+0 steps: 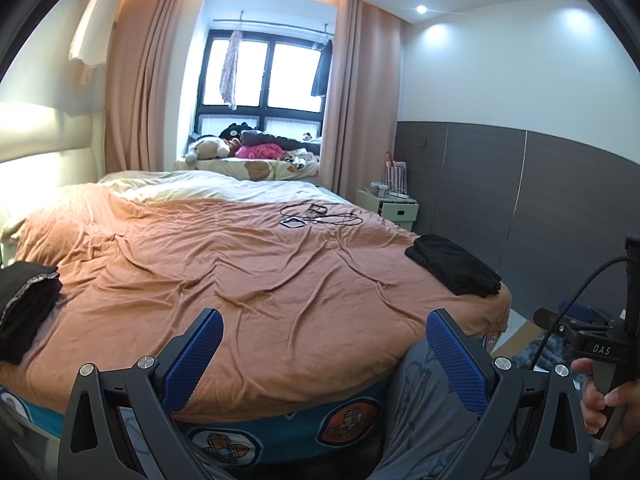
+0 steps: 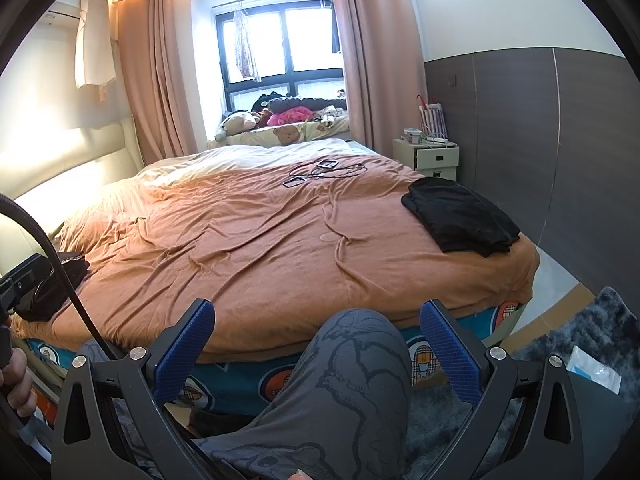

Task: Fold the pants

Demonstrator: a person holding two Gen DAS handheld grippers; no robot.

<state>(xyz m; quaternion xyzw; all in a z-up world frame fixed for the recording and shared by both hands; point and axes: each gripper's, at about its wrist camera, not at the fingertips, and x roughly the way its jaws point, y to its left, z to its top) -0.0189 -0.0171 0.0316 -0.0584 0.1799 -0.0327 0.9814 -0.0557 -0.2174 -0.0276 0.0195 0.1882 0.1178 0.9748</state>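
A folded pair of black pants (image 1: pixel 454 269) lies on the orange bedspread (image 1: pixel 248 264) near the bed's right front corner; it also shows in the right wrist view (image 2: pixel 460 216). A second pile of black clothing (image 1: pixel 24 300) lies at the bed's left edge, also in the right wrist view (image 2: pixel 52 284). My left gripper (image 1: pixel 324 328) is open and empty, held at the foot of the bed. My right gripper (image 2: pixel 316 320) is open and empty, above the person's grey-patterned knee (image 2: pixel 352 380). The right gripper's body shows in the left wrist view (image 1: pixel 596 344), held in a hand.
Cables and small devices (image 1: pixel 316 216) lie on the far middle of the bed. A white nightstand (image 1: pixel 390 204) stands at the back right by the grey wall panel. A dark shaggy rug (image 2: pixel 600 340) covers the floor on the right. Plush toys (image 1: pixel 224 146) line the window sill.
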